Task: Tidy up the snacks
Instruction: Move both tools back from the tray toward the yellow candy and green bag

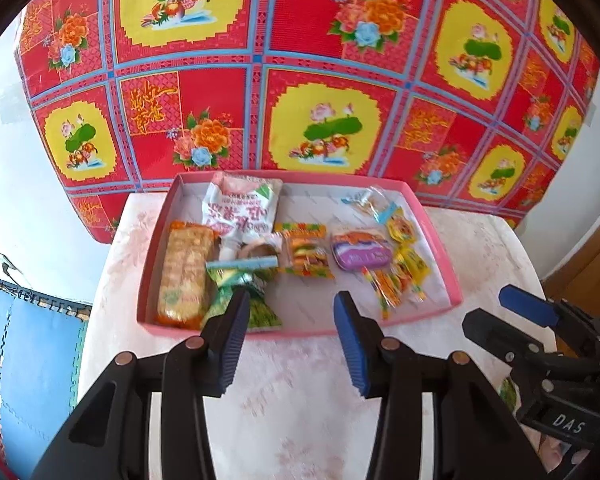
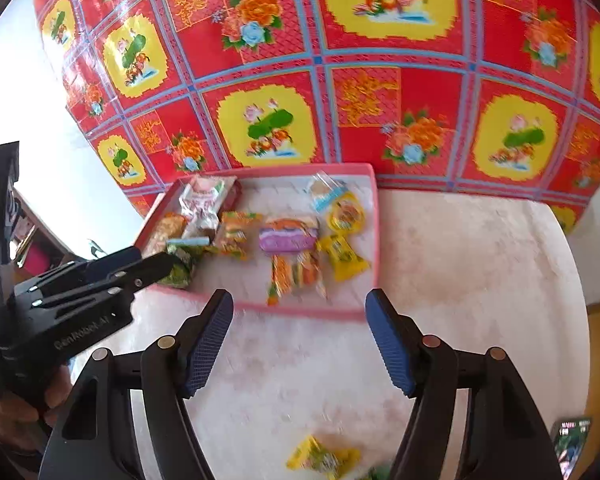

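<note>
A pink tray [image 1: 440,256] is seen resting on the bench [image 1: 300,392], set against a red and yellow patterned cloth [image 1: 332,60] at the back; most of the snacks appear to have been gathered into it already. Inside are found a long orange biscuit pack [image 1: 184,272] along the left wall, a white pouch [image 1: 240,208] behind it, a green packet [image 1: 244,292] near the front, a burger-print sweet [image 1: 306,254] in the middle, a purple packet [image 1: 360,254] beside it, and yellow sachets [image 1: 410,264] toward the right wall; the pieces are laid loosely, some overlapping, so sorting is judged unfinished.

At least one yellow snack [image 2: 324,458] is left on the bench outside the tray, near the bottom of the right wrist view; something green beside it is too blurred to be named.

The left gripper [image 1: 292,312] is held above the tray's front edge with its fingers apart and nothing between them; the right gripper [image 2: 300,312] is likewise held with fingers set wide and empty, just before the tray's front wall.

The task is judged to be largely done; what seems to be left is the collection of the stray pieces from the bench and, perhaps, a tidier arrangement within the tray.
</note>
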